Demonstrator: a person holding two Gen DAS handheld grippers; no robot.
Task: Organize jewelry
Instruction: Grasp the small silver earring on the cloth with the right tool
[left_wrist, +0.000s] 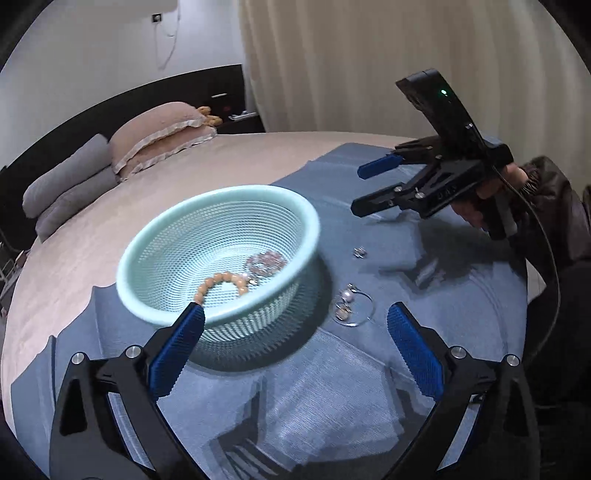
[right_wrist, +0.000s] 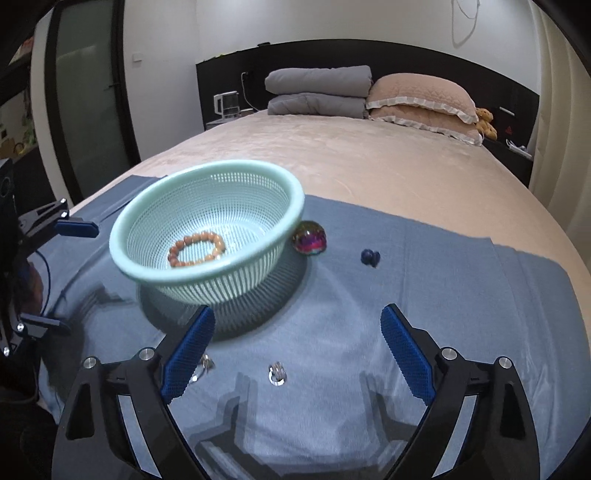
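Note:
A pale green mesh basket (left_wrist: 310, 236) (right_wrist: 122, 254) stands on a blue cloth (left_wrist: 303, 387) (right_wrist: 314, 417) on the bed. A tan bead bracelet (left_wrist: 221, 282) (right_wrist: 195, 248) lies in it; the left wrist view also shows a pinkish crystal piece (left_wrist: 266, 263) inside. On the cloth lie pearl earrings with a wire hoop (left_wrist: 349, 304), a small ring (left_wrist: 359, 252) (right_wrist: 277, 373), another silver piece (right_wrist: 205, 363), an iridescent ball (right_wrist: 309, 242) and a dark blue piece (right_wrist: 370, 257). My left gripper (left_wrist: 295, 328) is open just before the basket. My right gripper (right_wrist: 297, 332) (left_wrist: 364, 188) is open above the cloth.
The bed (right_wrist: 351, 158) stretches behind the cloth, with pink pillows (right_wrist: 424, 99) and folded grey quilts (right_wrist: 317, 92) at the headboard. A nightstand with a kettle (right_wrist: 227, 105) stands at the far left. Curtains (left_wrist: 406, 62) hang beyond the bed.

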